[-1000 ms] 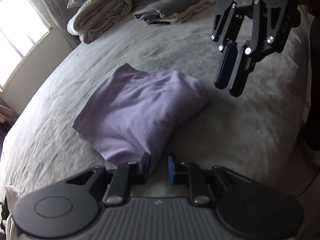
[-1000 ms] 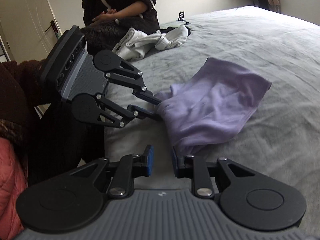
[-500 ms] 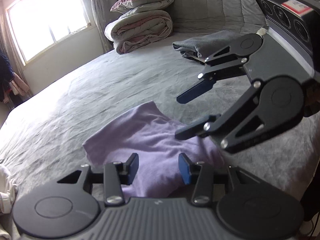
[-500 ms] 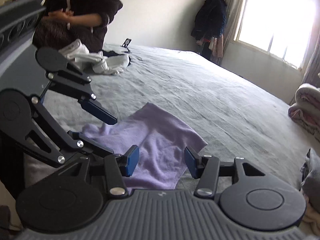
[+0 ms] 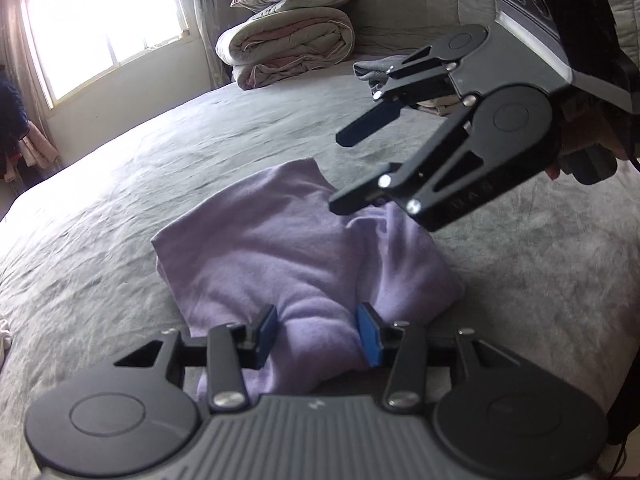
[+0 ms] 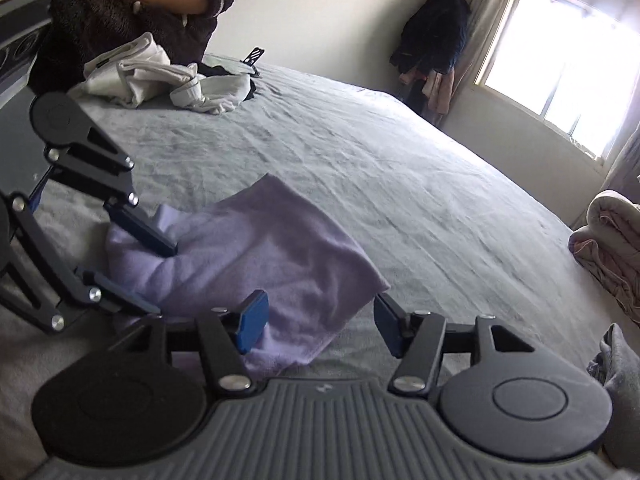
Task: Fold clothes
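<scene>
1. Since a second ago: left gripper (image 5: 316,330) has gone from pinching the lilac garment (image 5: 288,248) to jaws apart around a bulge, gripping nothing.
2. Right gripper (image 6: 316,326) also wide, empty.
3. Garment lies bunched on grey bed (image 5: 200,140), 12 o'clock of both grippers; looks released mid-fold.
4. No readable writing.

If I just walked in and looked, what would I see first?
First you'd see the soft purple garment lying folded in the middle of the big grey bed. Two black grippers reach over it with jaws open: the left gripper low at its near edge, the right gripper above its far side. At the head of the bed sits a stack of rolled quilts.
</scene>
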Demonstrator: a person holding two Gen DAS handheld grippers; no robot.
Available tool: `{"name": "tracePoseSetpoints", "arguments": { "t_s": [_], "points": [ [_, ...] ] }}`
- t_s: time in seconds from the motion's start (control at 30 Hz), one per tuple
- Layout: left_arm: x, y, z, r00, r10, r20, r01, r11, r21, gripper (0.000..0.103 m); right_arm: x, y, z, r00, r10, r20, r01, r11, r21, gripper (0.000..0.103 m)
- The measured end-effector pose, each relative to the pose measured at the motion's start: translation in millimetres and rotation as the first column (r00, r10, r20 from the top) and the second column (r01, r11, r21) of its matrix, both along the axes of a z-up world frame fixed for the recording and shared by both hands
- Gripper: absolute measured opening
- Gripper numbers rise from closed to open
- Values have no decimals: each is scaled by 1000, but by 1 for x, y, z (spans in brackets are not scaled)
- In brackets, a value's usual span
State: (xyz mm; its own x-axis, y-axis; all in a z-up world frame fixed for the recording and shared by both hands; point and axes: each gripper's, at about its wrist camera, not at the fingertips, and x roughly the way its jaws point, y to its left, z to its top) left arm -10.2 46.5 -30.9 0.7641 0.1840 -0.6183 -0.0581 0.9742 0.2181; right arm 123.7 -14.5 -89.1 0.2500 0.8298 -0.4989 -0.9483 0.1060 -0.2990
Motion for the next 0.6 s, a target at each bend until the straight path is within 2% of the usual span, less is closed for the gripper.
{"name": "tracePoseSetpoints", "arguments": {
  "t_s": [0.1,0.2,0.27,0.37,0.4,0.5,0.53,0.6],
  "points": [
    [-2,3,0,1000,14,7,-14,1000,-23,48,1,22,6,993,54,-109,-52,998,25,61],
    [-3,7,0,1000,27,10,-27,998,-49,53,4,49,6,965,127,-231,-126,992,21,61],
    [-4,11,0,999,36,9,-35,997,-69,59,0,66,3,953,167,-251,-181,983,-32,61],
    [-5,17,0,999,49,6,-48,994,-98,62,7,84,-10,964,143,-223,-170,979,-108,61],
    [-5,19,0,999,52,5,-52,993,-106,63,12,89,-15,965,131,-229,-158,982,-106,62],
    [-5,23,-1,998,59,-6,-60,991,-121,68,29,99,-24,957,81,-280,-110,990,-89,78],
    [-5,25,-1,998,61,-9,-62,990,-125,69,35,101,-28,954,55,-295,-86,992,-93,92],
    [-6,28,1,998,61,-10,-62,989,-135,73,44,103,-33,938,35,-345,-68,994,-84,96]
  ]
}}
